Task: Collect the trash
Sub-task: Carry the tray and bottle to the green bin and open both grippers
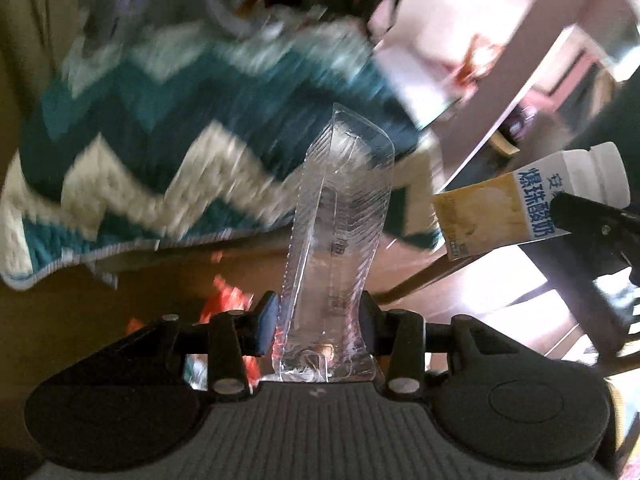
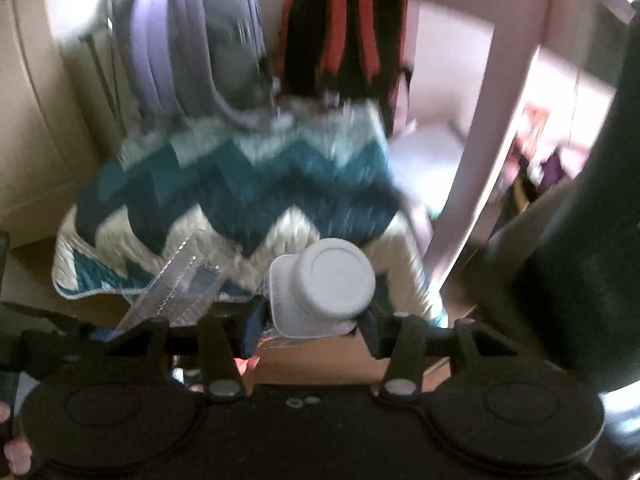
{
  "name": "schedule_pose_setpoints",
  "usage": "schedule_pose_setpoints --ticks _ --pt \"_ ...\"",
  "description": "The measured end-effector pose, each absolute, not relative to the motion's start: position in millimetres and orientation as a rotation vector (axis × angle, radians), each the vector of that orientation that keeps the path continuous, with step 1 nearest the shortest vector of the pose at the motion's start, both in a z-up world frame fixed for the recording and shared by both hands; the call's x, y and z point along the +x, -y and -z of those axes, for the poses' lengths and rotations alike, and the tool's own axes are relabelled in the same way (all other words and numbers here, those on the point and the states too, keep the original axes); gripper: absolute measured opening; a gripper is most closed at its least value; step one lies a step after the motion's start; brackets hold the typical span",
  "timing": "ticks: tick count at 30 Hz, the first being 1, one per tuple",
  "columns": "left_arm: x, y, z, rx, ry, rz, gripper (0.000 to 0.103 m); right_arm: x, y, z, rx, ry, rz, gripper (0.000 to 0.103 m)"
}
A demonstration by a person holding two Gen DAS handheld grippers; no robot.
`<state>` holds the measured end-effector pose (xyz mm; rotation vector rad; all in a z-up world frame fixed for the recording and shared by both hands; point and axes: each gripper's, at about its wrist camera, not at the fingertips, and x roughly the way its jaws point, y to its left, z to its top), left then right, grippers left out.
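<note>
the left claw (image 1: 318, 320) squeezes a clear plastic tray (image 1: 340, 232) – the right claw (image 2: 316, 320) grips a milk carton (image 2: 320, 292), both above a zigzag blanket (image 2: 240, 192).

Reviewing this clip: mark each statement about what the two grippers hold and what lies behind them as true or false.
1. The left gripper clamps a clear plastic package. True.
2. The right gripper is empty. False: it is shut on a yogurt carton with a white screw cap.
3. A teal and white zigzag blanket lies behind both items. True.
4. The carton's cap is missing. False: the cap is on.
5. The clear package is crushed flat. False: it stands up from the fingers, keeping its shape.
</note>
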<state>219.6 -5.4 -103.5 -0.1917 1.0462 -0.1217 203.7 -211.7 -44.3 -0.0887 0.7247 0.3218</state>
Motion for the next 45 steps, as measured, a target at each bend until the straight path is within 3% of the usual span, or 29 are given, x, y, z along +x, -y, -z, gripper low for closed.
schedule_pose_setpoints --ticks 16,26,34,45 --pt "211.2 106.3 -108.3 -0.157 -0.733 0.344 0.042 131.8 345.6 -130.6 -0.045 -0.342 -0.166 0.048" --pt "229.2 219.7 -206.0 -0.094 -0.630 0.566 0.043 130.3 424.0 -174.2 -0.059 -0.280 0.007 0.047" --pt "268.9 314.4 -206.4 -0.042 -0.696 0.632 0.043 152.6 474.1 -160.7 -0.028 -0.295 0.125 0.046" --pt "318.5 382.4 -135.4 0.044 -0.861 0.589 0.044 205.9 517.2 -122.9 0.056 -0.380 0.140 0.044"
